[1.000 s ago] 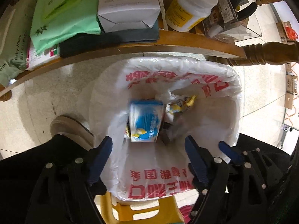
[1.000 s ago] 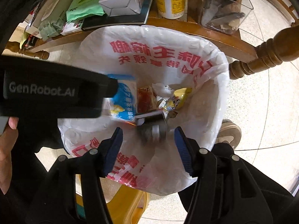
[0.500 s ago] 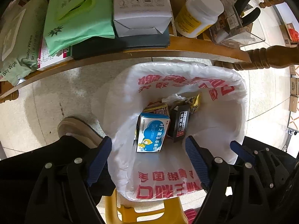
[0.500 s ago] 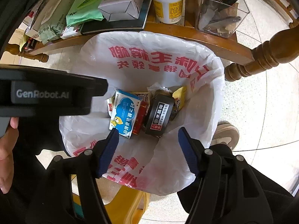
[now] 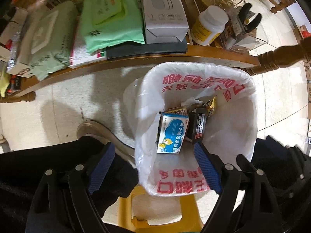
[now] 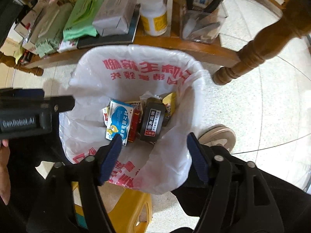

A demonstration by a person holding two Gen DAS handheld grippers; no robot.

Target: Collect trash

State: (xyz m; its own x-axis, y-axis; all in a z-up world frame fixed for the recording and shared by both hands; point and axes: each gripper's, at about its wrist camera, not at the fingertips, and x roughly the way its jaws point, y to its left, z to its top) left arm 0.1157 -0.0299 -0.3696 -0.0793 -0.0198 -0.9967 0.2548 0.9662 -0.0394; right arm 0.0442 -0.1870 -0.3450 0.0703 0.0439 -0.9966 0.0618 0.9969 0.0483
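Observation:
A bin lined with a white bag printed in red (image 5: pixel 229 128) (image 6: pixel 136 69) stands on the floor below both grippers. At its bottom lie a blue and white medicine box (image 5: pixel 172 135) (image 6: pixel 119 120), a black box (image 5: pixel 199 126) (image 6: pixel 152 121), a red packet (image 6: pixel 136 124) and a yellow wrapper (image 6: pixel 170 102). My left gripper (image 5: pixel 153 151) hangs above the bin's near left rim, jaws opening, nothing between them. My right gripper (image 6: pixel 153 141) hangs over the bin's near side, jaws opening and empty. The left gripper's body (image 6: pixel 29 112) shows at the left of the right wrist view.
A wooden table edge (image 5: pixel 136 60) runs behind the bin, carrying green wipe packs (image 5: pixel 110 19), a white carton (image 5: pixel 163 13), a yellow-labelled pill bottle (image 5: pixel 210 25) and a clear holder (image 6: pixel 200 25). A turned table leg (image 6: pixel 250 58) stands right. A yellow stool (image 5: pixel 155 209) and a person's shoes (image 6: pixel 215 136) are close.
The blue box and the black box dropped out of the grippers and settled at the bin's bottom. Both grippers rose away from the bin and their jaws spread wider.

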